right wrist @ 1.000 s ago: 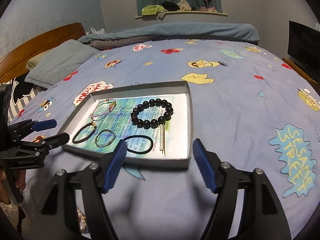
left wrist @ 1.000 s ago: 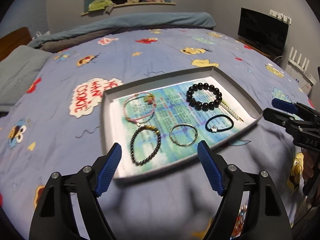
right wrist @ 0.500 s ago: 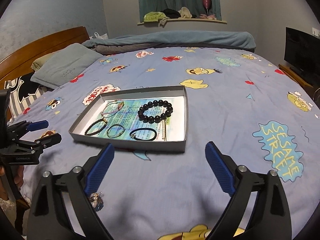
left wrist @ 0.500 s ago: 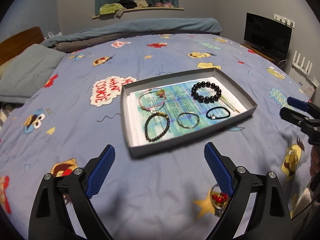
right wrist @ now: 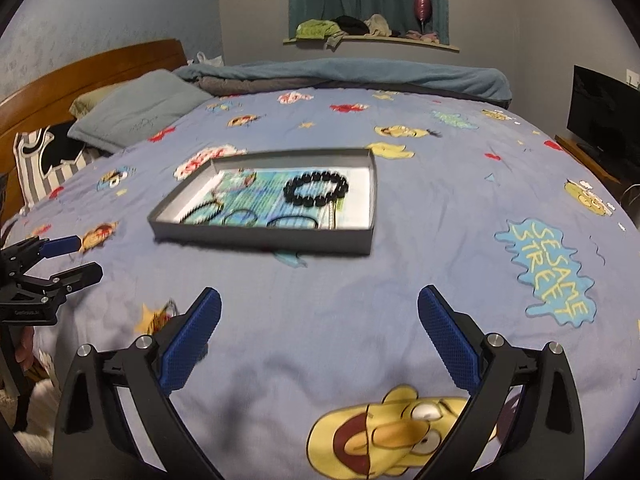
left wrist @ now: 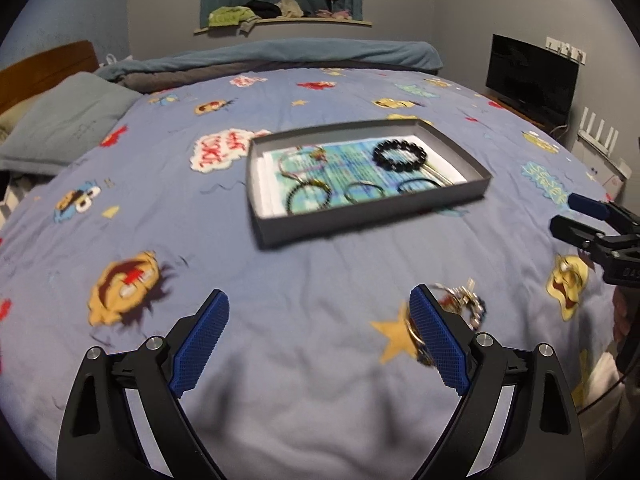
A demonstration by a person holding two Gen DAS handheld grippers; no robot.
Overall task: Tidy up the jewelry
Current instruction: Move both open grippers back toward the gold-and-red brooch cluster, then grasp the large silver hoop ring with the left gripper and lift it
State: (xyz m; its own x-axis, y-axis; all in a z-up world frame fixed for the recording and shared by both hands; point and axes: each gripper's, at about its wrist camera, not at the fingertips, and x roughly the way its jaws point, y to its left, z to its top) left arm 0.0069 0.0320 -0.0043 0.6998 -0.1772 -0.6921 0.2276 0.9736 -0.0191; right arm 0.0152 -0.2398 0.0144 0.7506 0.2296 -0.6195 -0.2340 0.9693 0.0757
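Both of my grippers have pulled back from the grey tray [left wrist: 372, 216], which sat just in front of the jaws a second ago and now lies well ahead of them on the blue cartoon bedspread [left wrist: 168, 216]. From the left: my left gripper [left wrist: 320, 336] hovers over bare bedspread, its jaws spread wide with nothing between them. Just beside its right finger lies a small heap of loose jewelry [left wrist: 460, 304], blurred, with a ring and some beads partly hidden behind the blue pad. Ahead, the tray holds a pink cord bracelet [left wrist: 298, 164] and a dark beaded bracelet [left wrist: 308, 198] at its left end, a thin metal bangle [left wrist: 364, 192] in the middle, then a chunky black bead bracelet [left wrist: 398, 154] and a black hair tie [left wrist: 418, 185] at the right. My right gripper [right wrist: 318, 334] also hangs wide and empty, well short of the tray.
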